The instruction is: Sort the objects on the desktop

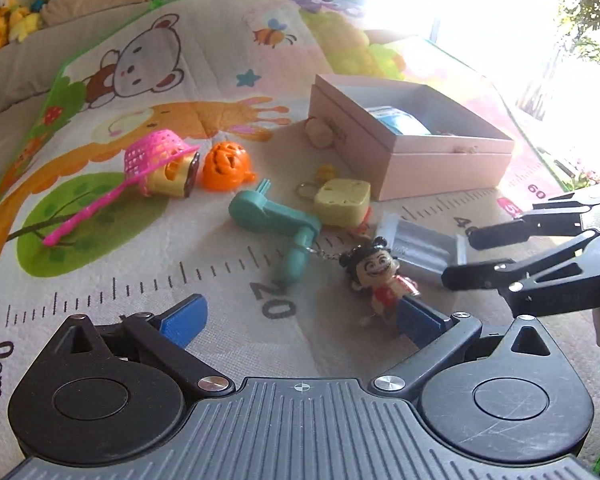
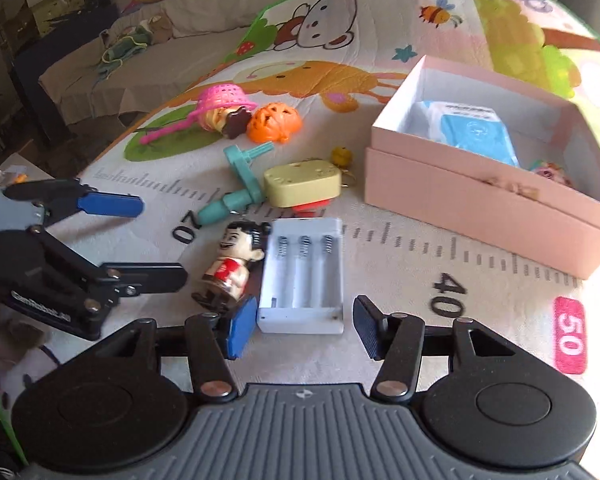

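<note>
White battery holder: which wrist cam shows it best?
Right wrist. The battery holder lies full-face ahead of the open right gripper, its three spring slots visible. Left wrist shows it obliquely, slots unreadable, an end behind that gripper's fingers.

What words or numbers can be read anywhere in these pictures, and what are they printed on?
"0cm", "20", "40", "60": black ruler markings on the play mat.
"50": white digits on a pink patch of that ruler.
White lettering on the left gripper's black frame: too blurred to read.
Print on the blue packet in the pink box: too small to read.
Gold mark on the box front: unreadable.
</note>
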Demonstrator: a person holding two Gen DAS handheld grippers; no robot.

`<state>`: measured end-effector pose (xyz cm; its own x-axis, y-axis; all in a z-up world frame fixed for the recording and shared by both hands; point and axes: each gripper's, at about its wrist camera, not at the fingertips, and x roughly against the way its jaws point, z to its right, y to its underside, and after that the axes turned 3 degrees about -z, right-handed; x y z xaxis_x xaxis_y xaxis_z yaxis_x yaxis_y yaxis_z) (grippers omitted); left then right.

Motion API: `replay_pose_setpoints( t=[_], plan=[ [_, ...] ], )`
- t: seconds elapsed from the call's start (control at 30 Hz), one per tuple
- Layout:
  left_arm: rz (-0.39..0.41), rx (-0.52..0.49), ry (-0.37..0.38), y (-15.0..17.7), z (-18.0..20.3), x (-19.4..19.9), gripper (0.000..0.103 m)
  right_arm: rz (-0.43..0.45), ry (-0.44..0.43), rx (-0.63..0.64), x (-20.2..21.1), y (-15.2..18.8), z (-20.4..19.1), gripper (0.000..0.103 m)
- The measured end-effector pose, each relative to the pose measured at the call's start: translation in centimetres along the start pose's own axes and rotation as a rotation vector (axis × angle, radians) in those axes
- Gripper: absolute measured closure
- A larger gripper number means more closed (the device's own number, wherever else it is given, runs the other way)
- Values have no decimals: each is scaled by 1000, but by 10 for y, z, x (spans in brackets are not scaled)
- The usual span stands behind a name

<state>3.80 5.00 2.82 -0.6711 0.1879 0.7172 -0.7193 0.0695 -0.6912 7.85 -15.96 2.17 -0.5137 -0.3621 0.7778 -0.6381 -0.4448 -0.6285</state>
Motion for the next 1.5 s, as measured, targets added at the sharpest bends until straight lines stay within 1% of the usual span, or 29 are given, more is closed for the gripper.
replay_pose_setpoints(
  t=[0.03,0.07,0.1,0.17,0.27,0.33,0.37,0.5,0.53,0.57,0.6,0.63,0.67,0.7,0.73,0.77,0.83,0.93,1.03,1.17,1.2,1.27,1.3,1.33,1.37,1.4,1.43,1.47,1.5],
  plan=[
    [6,-2,0,-2,5,1,0,27,69,-3,3,3,5,50],
    [11,-2,1,-3,11,2,0,47,114,-20,5,6,12,50],
    [14,1,1,-4,16,2,0,62,132,-48,9,8,21,50],
    [16,5,4,-5,28,-2,0,86,106,-111,18,13,37,50],
    [11,-5,-4,-4,46,-14,0,110,85,-151,27,22,44,50],
    [3,-6,-42,-3,53,-20,0,115,85,-152,29,27,42,50],
    [12,-8,-59,-3,54,-20,0,120,83,-146,32,27,41,50],
    [31,-4,-84,-7,50,-20,0,170,75,-107,46,25,32,50],
    [37,-7,-80,-7,49,-21,7,173,74,-106,47,22,31,50],
    [38,-15,-77,-8,48,-22,16,172,76,-106,46,19,29,50],
    [25,-21,-75,-8,47,-24,40,172,78,-105,45,17,27,50],
    [12,-12,-71,-7,45,-25,53,170,78,-102,44,15,25,50],
    [7,2,-72,-6,40,-25,57,168,72,-98,43,13,22,50],
    [8,9,-76,-4,37,-24,67,165,64,-90,43,12,19,50],
    [13,18,-83,-1,31,-21,70,162,59,-81,42,11,16,49],
    [19,29,-88,2,26,-17,70,159,57,-64,41,10,13,49],
    [39,43,-76,8,19,-5,70,149,64,-40,38,8,7,48],
    [48,32,-108,18,11,12,70,134,62,-13,34,2,0,48],
    [40,51,-138,28,-2,26,70,127,46,45,31,-9,-12,48],
    [49,65,-239,38,-23,39,70,108,-24,155,23,-37,-39,48],
    [51,77,-251,39,-29,41,70,95,-46,172,18,-46,-46,48],
    [57,108,-238,41,-42,45,67,67,-80,191,5,-62,-60,48],
    [64,122,-224,42,-46,46,62,51,-92,194,-3,-70,-66,49],
    [67,131,-209,42,-47,46,52,34,-103,189,-12,-77,-71,50],
    [72,136,-195,42,-48,46,46,8,-119,174,-24,-84,-76,54],
    [76,136,-183,42,-47,46,39,-22,-135,154,-35,-90,-79,60],
    [77,131,-174,42,-46,45,36,-49,-145,133,-46,-94,-82,63],
    [79,124,-167,42,-45,44,34,-70,-147,114,-56,-98,-85,67],
    [78,120,-164,42,-44,42,31,-84,-140,102,-64,-100,-87,72]
  ],
)
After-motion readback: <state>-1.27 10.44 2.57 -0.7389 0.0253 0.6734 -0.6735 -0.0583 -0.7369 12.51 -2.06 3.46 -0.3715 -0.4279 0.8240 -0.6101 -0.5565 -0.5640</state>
